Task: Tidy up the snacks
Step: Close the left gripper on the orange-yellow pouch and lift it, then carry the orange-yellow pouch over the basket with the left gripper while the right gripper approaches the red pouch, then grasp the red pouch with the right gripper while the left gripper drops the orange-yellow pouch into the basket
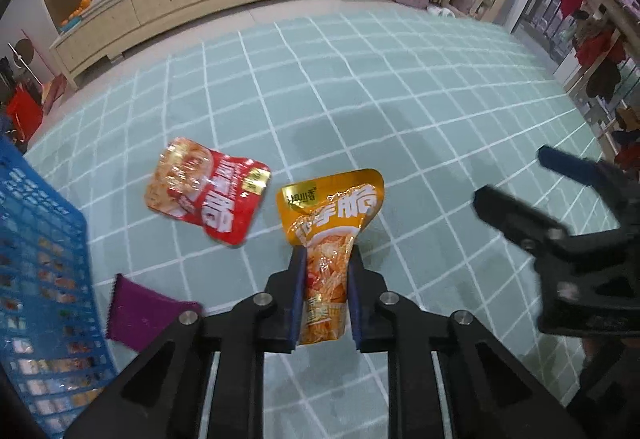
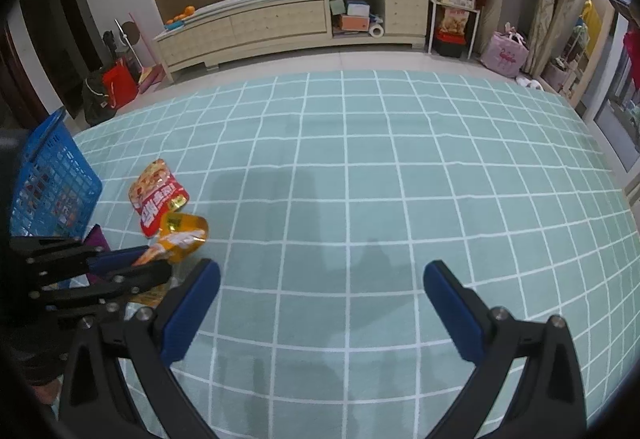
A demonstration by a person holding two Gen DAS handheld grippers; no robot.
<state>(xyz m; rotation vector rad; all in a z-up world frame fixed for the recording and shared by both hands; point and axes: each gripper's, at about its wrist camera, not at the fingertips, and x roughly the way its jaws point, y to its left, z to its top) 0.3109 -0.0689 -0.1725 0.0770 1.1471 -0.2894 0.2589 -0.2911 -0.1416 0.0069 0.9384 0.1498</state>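
Left gripper: we find it clamped on the lower half of the yellow pack, at bottom centre of the left view. The pack's upper end sticks out past the fingertips and appears lifted off the rug.
Right gripper: we find its fingers spread wide and holding nothing, over bare rug in the lower half of the right view.
Yellow pack: held in the left gripper; in the right view it shows at lower left, just right of the basket.
Red pack: we see it lying flat on the rug, left of centre in the left view, beside the yellow pack and apart from both grippers.
Purple pack: it lies at lower left of the left view, just beside the basket and partly hidden by the gripper body.
Basket: blue, at the left edge of both views. Through its mesh we make out several packs already inside, too blurred to count.
Done: in our judgement some snacks are already stored and one more is picked up.
Left: we judge that the yellow pack is not yet in the basket, and the red and purple packs remain on the rug. The task looks well advanced but unfinished.
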